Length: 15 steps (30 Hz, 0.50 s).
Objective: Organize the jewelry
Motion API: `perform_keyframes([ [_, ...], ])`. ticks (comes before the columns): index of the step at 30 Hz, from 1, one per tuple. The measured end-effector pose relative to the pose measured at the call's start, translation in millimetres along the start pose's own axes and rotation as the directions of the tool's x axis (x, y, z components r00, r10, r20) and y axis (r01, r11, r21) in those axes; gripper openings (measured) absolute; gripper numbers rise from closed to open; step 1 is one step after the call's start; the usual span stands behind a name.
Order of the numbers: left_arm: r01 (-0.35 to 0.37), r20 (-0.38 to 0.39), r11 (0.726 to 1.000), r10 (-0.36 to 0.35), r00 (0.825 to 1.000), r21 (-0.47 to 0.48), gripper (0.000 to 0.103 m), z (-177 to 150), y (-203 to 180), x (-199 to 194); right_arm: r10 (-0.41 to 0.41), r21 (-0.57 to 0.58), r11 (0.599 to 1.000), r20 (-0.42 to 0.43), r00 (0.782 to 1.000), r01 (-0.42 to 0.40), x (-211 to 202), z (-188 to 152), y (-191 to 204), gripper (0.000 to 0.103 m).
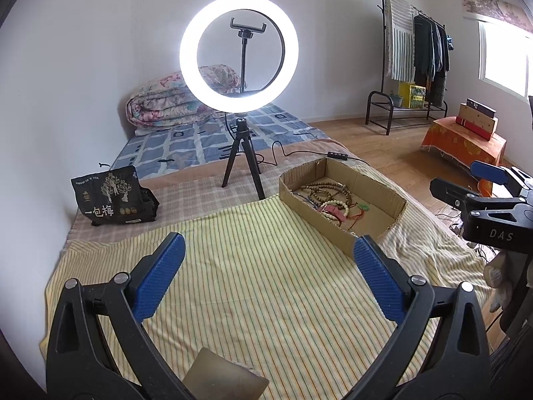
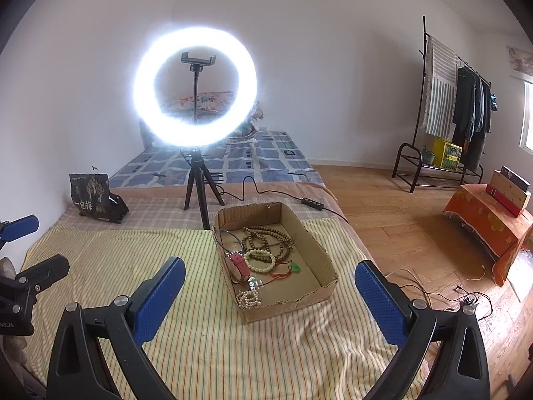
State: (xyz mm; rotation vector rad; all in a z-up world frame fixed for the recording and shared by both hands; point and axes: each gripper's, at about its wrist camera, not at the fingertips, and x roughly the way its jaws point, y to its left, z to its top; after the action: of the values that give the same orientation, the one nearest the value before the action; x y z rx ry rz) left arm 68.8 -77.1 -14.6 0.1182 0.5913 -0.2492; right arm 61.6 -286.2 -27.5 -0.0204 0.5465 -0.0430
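A shallow cardboard box [image 2: 328,266] lies on the striped yellow cloth [image 2: 133,256]. It holds brown bead strings [image 2: 266,238], a cream bead bracelet [image 2: 260,263], a pink watch [image 2: 238,268], a white pearl bracelet [image 2: 248,298], a green pendant on red cord [image 2: 294,268] and a thin hoop [image 2: 230,240]. The box also shows in the left wrist view [image 1: 393,213], right of centre. My right gripper [image 2: 269,283] is open and empty, just short of the box. My left gripper [image 1: 269,260] is open and empty over bare cloth [image 1: 250,266], left of the box.
A lit ring light on a black tripod [image 2: 196,180] stands behind the box, its cable [image 2: 266,191] trailing right. A black bag [image 2: 91,200] sits at the far left. A card [image 1: 226,376] lies under my left gripper. Wooden floor [image 2: 399,206], a clothes rack and an orange-draped stand lie right.
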Motion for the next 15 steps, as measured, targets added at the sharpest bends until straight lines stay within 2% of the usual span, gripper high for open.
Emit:
perform_keyframes([
  [15,-0.025,-0.026,1.000,0.025,0.999,0.000,0.103,-3.8,3.9,4.1,0.011,-0.001,1.000,-0.015,1.000,-0.011,5.6,-2.5,4.4,0.103],
])
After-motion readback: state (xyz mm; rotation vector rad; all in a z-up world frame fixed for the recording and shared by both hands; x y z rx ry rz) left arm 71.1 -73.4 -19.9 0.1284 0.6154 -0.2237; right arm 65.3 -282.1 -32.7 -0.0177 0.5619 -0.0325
